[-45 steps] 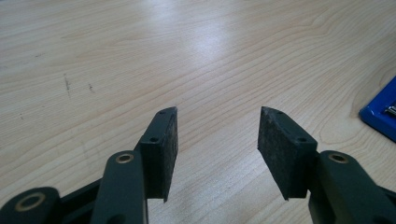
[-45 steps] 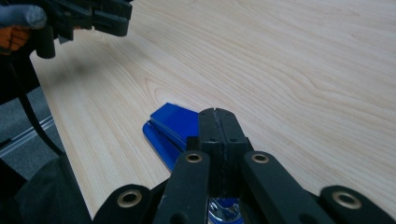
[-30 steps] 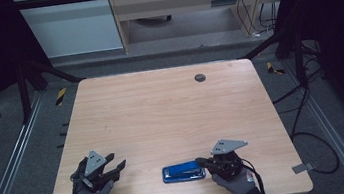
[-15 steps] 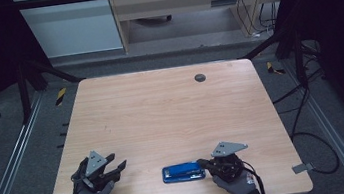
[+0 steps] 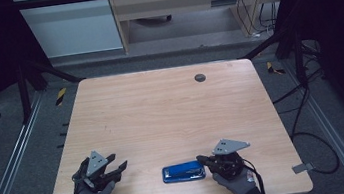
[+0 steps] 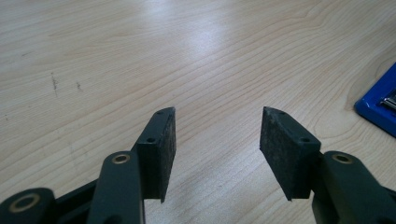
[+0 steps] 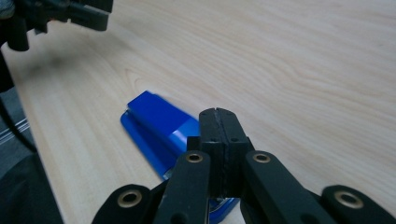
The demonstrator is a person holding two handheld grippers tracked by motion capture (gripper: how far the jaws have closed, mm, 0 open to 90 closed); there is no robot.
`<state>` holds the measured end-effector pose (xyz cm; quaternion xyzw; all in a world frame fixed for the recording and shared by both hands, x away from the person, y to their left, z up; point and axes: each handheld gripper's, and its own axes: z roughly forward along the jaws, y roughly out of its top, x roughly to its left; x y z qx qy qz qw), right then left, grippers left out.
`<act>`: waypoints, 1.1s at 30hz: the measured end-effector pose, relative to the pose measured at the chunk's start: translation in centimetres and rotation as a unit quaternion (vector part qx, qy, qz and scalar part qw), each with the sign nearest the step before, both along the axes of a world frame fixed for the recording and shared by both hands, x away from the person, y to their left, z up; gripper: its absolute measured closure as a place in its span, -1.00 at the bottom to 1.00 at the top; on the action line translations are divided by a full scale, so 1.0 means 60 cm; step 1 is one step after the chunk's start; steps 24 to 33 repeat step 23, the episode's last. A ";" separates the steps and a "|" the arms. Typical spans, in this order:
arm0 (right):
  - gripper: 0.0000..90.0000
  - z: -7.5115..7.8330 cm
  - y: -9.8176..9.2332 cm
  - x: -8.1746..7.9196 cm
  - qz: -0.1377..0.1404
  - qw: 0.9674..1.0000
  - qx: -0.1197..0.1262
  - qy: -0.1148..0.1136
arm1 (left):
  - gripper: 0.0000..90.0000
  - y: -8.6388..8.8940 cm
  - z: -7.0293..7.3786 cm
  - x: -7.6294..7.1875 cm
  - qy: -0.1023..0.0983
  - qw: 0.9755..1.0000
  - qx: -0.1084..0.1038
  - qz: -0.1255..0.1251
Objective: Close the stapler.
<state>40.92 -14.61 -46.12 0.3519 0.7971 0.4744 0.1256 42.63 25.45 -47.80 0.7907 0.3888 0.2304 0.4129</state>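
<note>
Looking down from the high view, I have both claws low at the near edge of the tabletop (image 5: 161, 108), a pale wood-grain slab with rounded corners and a small dark round plug (image 5: 200, 77) set near its far edge. The blue stapler (image 5: 183, 171) lies flat on the wood between my hands, closer to the right one: a long, smooth, glossy plastic block with a stepped top, its upper shell a brighter blue than the base.

My right claw (image 5: 201, 159) sits at the stapler's right end. In the right gripper view its two matte black jaws stand pressed together pad to pad, a thin seam between them, nothing caught there, though they have just been easing apart a little. The stapler (image 7: 161, 123) lies just past and beneath those tips; whether they touch it I cannot tell.

My left claw (image 5: 122, 165) rests well apart from the stapler, to its left. In the left gripper view its jaws stand wide, bare wood between them, and the pads (image 6: 285, 154) show a rough, grainy rubber face on blocky, screw-fastened fingers. A corner of the stapler (image 6: 379, 107) shows at the right edge.
</note>
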 end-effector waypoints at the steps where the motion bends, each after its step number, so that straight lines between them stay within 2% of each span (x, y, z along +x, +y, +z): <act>1: 0.91 0.002 -0.003 0.002 -0.006 1.000 0.003 -0.001 | 0.02 0.000 0.000 0.000 0.001 1.000 0.000 0.000; 5: 0.75 0.002 -0.027 0.013 -0.049 0.999 0.004 -0.012 | -0.01 0.000 -0.002 0.001 0.003 1.000 0.001 0.000; 10: 0.56 -0.014 -0.060 0.031 -0.099 0.995 -0.022 0.000 | -0.05 -0.001 -0.006 0.002 0.008 1.000 0.000 0.001; 12: 0.45 -0.018 -0.071 0.038 -0.113 0.993 -0.030 0.008 | -0.06 -0.001 -0.007 0.003 0.010 1.000 0.001 0.003; 14: 0.37 -0.020 -0.081 0.044 -0.125 0.992 -0.037 0.002 | -0.08 0.000 -0.008 0.004 0.011 1.000 0.001 0.004; 17: 0.31 -0.025 -0.095 0.051 -0.139 0.989 -0.055 0.003 | -0.13 0.003 -0.010 0.006 0.014 1.000 0.002 0.008; 19: 0.27 -0.028 -0.104 0.054 -0.151 0.987 -0.058 0.008 | -0.15 0.003 -0.011 0.007 0.019 1.000 0.002 0.011; 21: 0.23 -0.030 -0.113 0.059 -0.160 0.985 -0.063 0.004 | -0.16 0.004 -0.012 0.008 0.021 1.000 0.001 0.013; 23: 0.19 -0.032 -0.125 0.063 -0.178 0.982 -0.066 0.003 | -0.16 0.006 -0.011 0.009 0.021 1.000 0.002 0.015; 33: 0.19 -0.032 -0.125 0.063 -0.178 0.982 -0.066 0.003 | -0.16 0.006 -0.011 0.009 0.021 1.000 0.002 0.015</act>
